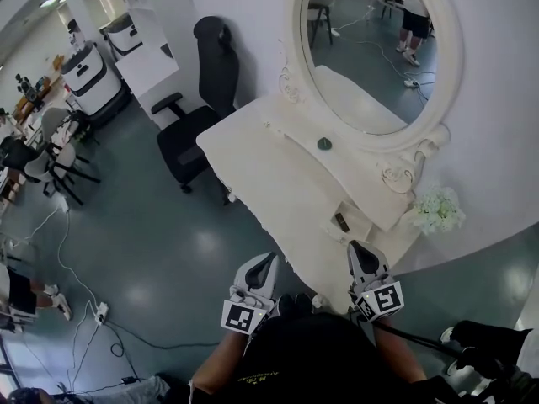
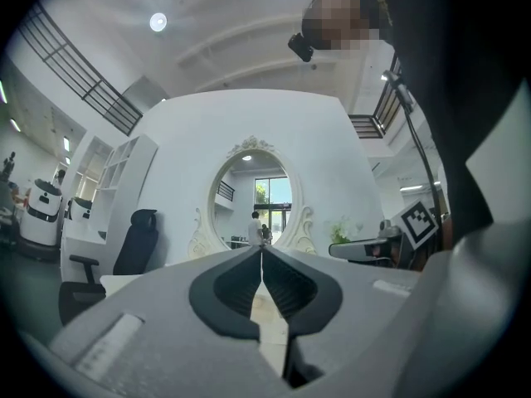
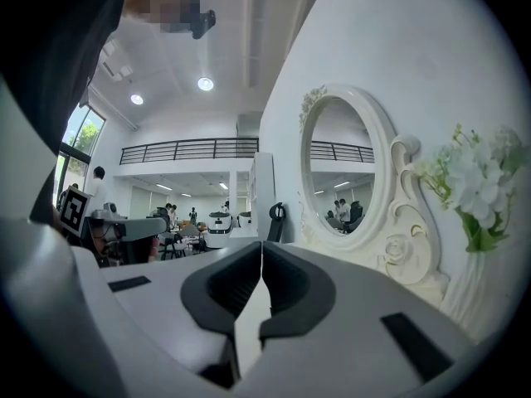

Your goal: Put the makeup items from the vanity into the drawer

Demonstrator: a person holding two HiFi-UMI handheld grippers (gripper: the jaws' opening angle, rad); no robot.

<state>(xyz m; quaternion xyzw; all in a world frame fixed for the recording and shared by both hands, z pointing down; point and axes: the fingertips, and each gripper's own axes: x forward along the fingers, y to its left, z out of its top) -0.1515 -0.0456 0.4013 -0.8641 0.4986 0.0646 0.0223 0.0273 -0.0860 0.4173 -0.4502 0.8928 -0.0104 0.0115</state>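
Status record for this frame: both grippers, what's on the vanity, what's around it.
left gripper: jaws shut, empty, in front of the vanity
right gripper: jaws shut, empty, near the vanity's front right corner
vanity: white, with oval mirror
items on top: small dark green item below the mirror; small dark item near the front right
flowers: white, at the right end
office chair: black, left of the vanity
drawer: cannot tell if open

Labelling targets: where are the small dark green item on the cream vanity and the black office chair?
Small dark green item [image 1: 325, 144]: head view, its middle.
Black office chair [image 1: 217, 67]: head view, its backrest.
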